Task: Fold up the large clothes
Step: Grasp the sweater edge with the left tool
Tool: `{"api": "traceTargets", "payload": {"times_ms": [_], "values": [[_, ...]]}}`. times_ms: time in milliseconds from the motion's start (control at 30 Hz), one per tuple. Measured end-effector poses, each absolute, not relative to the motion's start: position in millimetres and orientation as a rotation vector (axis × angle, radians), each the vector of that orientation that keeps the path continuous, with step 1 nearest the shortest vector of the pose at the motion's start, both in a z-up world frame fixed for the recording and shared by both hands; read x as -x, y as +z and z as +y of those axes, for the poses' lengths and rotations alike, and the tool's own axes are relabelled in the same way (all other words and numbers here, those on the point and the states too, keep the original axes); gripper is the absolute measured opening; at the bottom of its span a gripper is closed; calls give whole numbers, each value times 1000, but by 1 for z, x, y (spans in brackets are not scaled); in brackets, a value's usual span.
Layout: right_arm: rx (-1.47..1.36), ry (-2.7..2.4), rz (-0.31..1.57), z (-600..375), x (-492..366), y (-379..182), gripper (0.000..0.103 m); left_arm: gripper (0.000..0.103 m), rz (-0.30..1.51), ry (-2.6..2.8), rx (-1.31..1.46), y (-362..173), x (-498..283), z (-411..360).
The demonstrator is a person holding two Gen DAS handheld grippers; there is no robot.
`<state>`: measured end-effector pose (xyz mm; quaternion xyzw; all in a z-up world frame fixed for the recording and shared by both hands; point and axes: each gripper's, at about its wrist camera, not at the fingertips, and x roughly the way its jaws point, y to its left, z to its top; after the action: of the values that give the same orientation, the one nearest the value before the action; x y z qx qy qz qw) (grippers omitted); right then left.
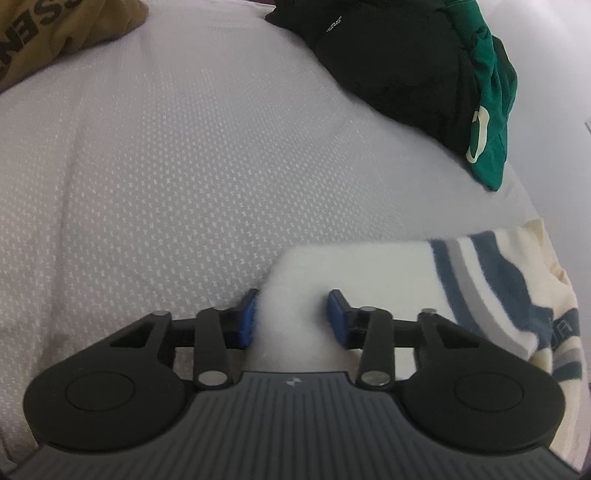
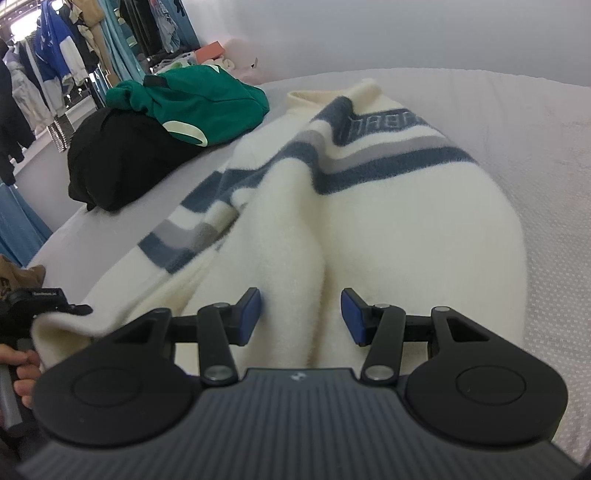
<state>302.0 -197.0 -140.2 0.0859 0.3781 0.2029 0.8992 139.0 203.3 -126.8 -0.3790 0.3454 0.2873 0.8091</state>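
A fluffy cream sweater [image 2: 388, 221] with blue and grey stripes lies spread on the white bed cover [image 1: 166, 166], its plain lower part toward me. My left gripper [image 1: 294, 319] sits at a corner of the sweater [image 1: 369, 273]; white fabric fills the gap between its blue pads and touches both. My right gripper [image 2: 301, 317] stands over the sweater's lower part, with two thick folds bulging up between its pads. In the right wrist view the left gripper's black housing [image 2: 37, 297] shows at the far left, with a cream corner draped at its tip and a person's fingers [image 2: 22, 369] below it.
A black garment [image 2: 122, 155] with a green one [image 2: 207, 107] on top lies at the bed's far left side. A brown printed garment [image 1: 55, 33] sits in the left wrist view's top left corner. Beyond the bed edge hangs a rack of clothes [image 2: 55, 55].
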Motion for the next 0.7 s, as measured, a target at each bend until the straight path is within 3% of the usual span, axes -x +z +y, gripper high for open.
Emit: {"api": "traceTargets", "payload": {"times_ms": [133, 400, 700], "values": [[-152, 411, 777, -195, -302, -142, 51, 21, 734, 606, 858, -129, -146, 211], [-183, 393, 742, -207, -308, -137, 51, 17, 710, 618, 815, -96, -172, 257], [-228, 406, 707, -211, -327, -139, 51, 16, 565, 694, 420, 30, -262, 324]]}}
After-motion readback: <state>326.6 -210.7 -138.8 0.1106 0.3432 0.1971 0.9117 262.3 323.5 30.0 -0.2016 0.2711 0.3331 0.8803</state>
